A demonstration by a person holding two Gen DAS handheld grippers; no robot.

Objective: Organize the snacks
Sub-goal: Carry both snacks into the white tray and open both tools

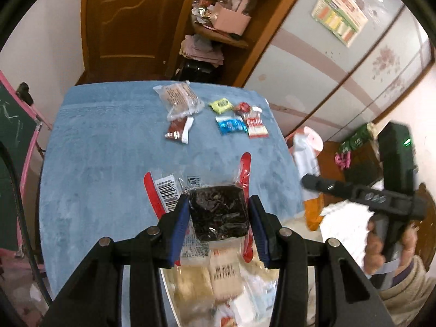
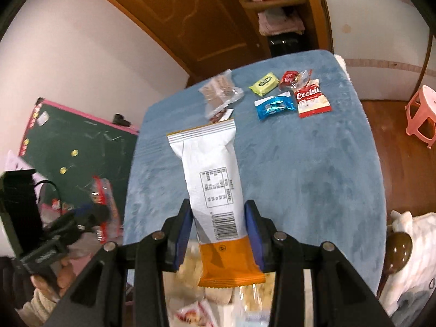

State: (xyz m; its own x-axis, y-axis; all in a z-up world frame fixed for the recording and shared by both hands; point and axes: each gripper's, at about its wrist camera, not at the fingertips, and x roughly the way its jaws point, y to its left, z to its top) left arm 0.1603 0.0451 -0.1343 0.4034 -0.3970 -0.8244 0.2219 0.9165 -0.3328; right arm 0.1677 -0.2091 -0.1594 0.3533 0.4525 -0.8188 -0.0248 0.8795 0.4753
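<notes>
My left gripper (image 1: 219,208) is shut on a clear packet with red trim holding a dark square cake (image 1: 219,212), lifted above the blue-covered table (image 1: 109,150). My right gripper (image 2: 218,222) is shut on a long white and orange snack bar (image 2: 211,177), also held in the air. At the table's far end lie a clear packet of brown biscuits (image 1: 178,99), a small red-brown packet (image 1: 178,130), a yellow-green packet (image 1: 220,105), a blue packet (image 1: 231,125), a red round sweet (image 1: 243,107) and a red-white cookie packet (image 2: 312,98). A heap of pale snack packets (image 1: 218,280) lies below the fingers.
A wooden door (image 1: 130,21) and open shelves (image 1: 218,32) stand behind the table. A green chalkboard with a pink frame (image 2: 73,147) leans at the left. A pink plastic stool (image 2: 422,114) stands on the floor at the right. A person's hand (image 1: 392,242) holds the other gripper.
</notes>
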